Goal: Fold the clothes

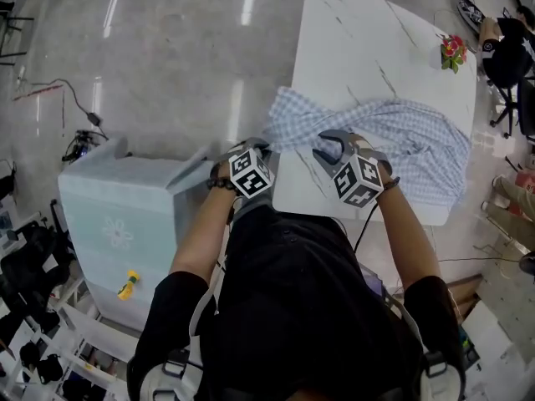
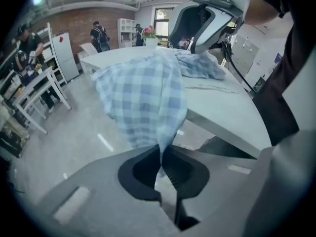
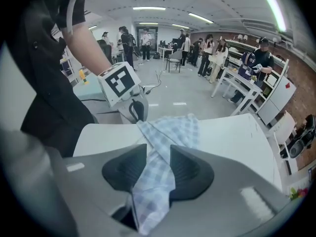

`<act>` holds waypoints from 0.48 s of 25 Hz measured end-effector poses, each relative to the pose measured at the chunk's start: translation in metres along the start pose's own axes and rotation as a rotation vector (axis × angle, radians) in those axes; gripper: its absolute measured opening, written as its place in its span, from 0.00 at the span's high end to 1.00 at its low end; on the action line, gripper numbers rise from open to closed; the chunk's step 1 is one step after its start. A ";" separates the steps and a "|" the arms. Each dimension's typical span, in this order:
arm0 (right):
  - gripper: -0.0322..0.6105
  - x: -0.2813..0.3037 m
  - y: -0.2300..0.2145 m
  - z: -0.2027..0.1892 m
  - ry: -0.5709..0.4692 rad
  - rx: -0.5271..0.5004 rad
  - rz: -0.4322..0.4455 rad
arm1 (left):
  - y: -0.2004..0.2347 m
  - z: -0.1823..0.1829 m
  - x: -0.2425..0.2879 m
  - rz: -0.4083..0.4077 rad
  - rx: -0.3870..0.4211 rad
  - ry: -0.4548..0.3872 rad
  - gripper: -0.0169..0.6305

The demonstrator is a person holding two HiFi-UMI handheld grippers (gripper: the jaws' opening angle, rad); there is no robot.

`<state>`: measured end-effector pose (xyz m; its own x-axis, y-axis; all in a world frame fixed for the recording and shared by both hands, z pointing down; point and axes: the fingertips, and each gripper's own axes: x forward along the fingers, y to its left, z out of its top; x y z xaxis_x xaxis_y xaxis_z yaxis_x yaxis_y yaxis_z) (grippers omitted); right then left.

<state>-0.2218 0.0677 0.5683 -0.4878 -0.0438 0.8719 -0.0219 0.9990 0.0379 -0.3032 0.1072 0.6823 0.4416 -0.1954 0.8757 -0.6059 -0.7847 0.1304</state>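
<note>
A blue-and-white checked shirt (image 1: 401, 136) lies crumpled across the near part of the white marble-look table (image 1: 359, 48). Its left end hangs over the table's left edge. My left gripper (image 1: 256, 146) sits at that edge, shut on the hanging tip of the shirt (image 2: 143, 98); the cloth is pinched thin in the left gripper (image 2: 161, 149). My right gripper (image 1: 333, 150) is over the table's near edge, closed on a bunched fold of the shirt (image 3: 170, 132), which fills the gap in the right gripper (image 3: 158, 154). The two grippers stand close together.
A pale blue cabinet (image 1: 117, 215) stands left of the table, with a yellow item (image 1: 127, 285) on it. A red flower toy (image 1: 452, 51) sits at the table's far right corner. A black chair (image 1: 510, 65) is beyond it. Cables (image 1: 75, 115) trail on the floor. Several people stand in the background.
</note>
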 end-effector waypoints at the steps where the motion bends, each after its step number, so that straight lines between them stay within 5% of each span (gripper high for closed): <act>1: 0.71 0.002 0.000 -0.001 0.004 -0.009 0.000 | 0.002 0.000 -0.005 0.017 0.009 -0.004 0.95; 12: 0.71 0.026 -0.009 -0.005 0.064 -0.067 -0.046 | 0.045 0.028 -0.104 0.119 0.103 -0.041 0.96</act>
<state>-0.2300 0.0575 0.5934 -0.4305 -0.0921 0.8979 0.0163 0.9938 0.1097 -0.3579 0.0761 0.5836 0.3985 -0.3132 0.8620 -0.5857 -0.8102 -0.0236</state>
